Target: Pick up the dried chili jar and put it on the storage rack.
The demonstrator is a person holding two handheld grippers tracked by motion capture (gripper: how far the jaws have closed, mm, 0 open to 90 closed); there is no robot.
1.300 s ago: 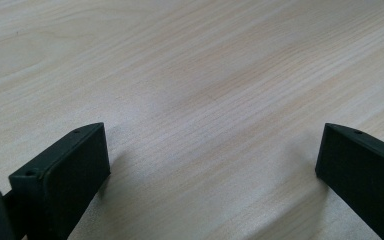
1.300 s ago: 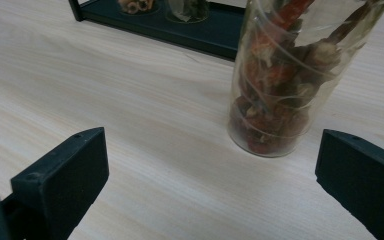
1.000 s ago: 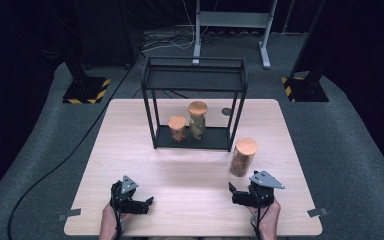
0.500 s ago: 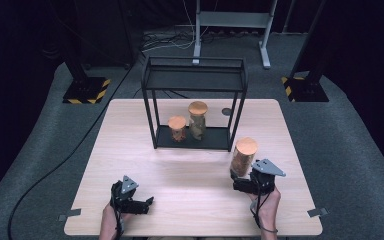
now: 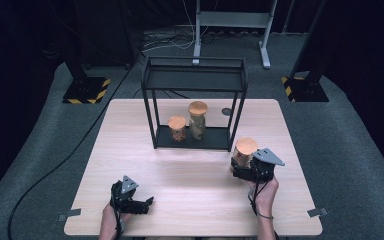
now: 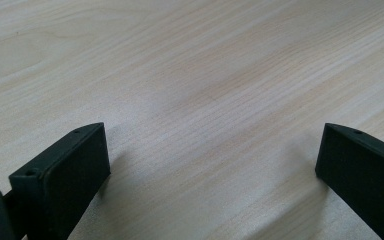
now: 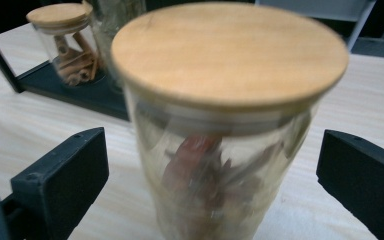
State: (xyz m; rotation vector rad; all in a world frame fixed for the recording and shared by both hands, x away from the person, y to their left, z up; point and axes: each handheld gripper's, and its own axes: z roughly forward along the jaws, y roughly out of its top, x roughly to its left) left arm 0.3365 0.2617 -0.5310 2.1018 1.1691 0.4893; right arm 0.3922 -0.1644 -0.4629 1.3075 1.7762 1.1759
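Right gripper (image 5: pixel 240 169) has advanced, fingers wide around the upright, wooden-lidded glass jar (image 7: pixel 220 135) of reddish-brown contents.

Rack (image 5: pixel 195 90) frame blocks passage behind the jar (image 5: pixel 243 152).

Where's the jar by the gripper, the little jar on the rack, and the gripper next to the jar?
Jar with wooden lid (image 7: pixel 230 60), right gripper view, on its lid.
Small jar (image 5: pixel 177 128), high view, on its glass side.
Right gripper (image 7: pixel 212 165), right gripper view, midway between its open jaws.
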